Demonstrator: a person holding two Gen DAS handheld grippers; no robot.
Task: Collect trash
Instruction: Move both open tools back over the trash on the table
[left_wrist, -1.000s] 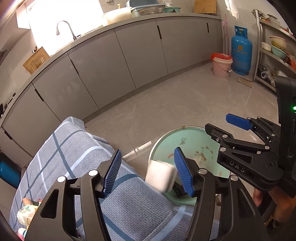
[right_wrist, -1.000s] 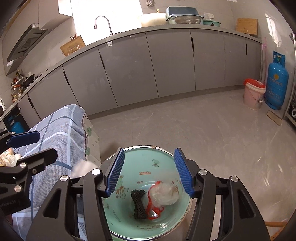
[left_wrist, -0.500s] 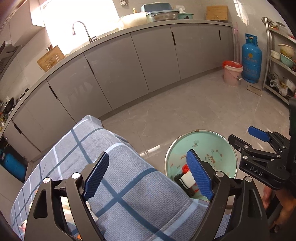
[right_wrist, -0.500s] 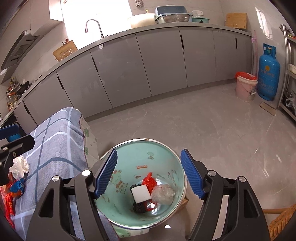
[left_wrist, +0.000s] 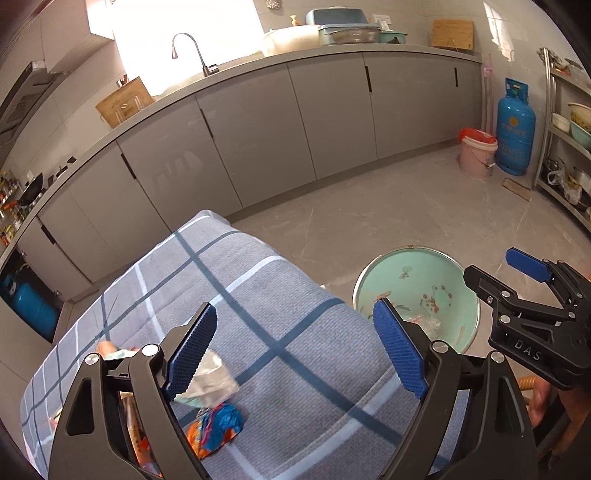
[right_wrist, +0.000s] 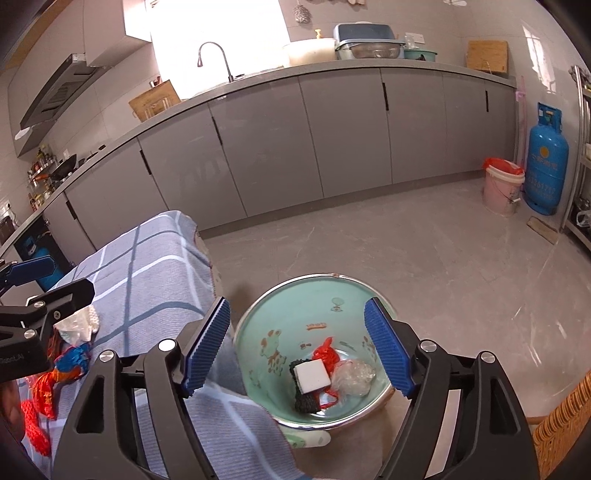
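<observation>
Both grippers are empty: the left gripper is spread wide over the checked cloth, while the right gripper's jaws are opening with nothing pressed between them, above the green basin. A second ago a white block was seen between the left pads and a clear wad under the right; the white block and the clear wad now lie inside the basin. That delivery is judged finished. Uncollected wrappers remain on the cloth near the left gripper.
</observation>
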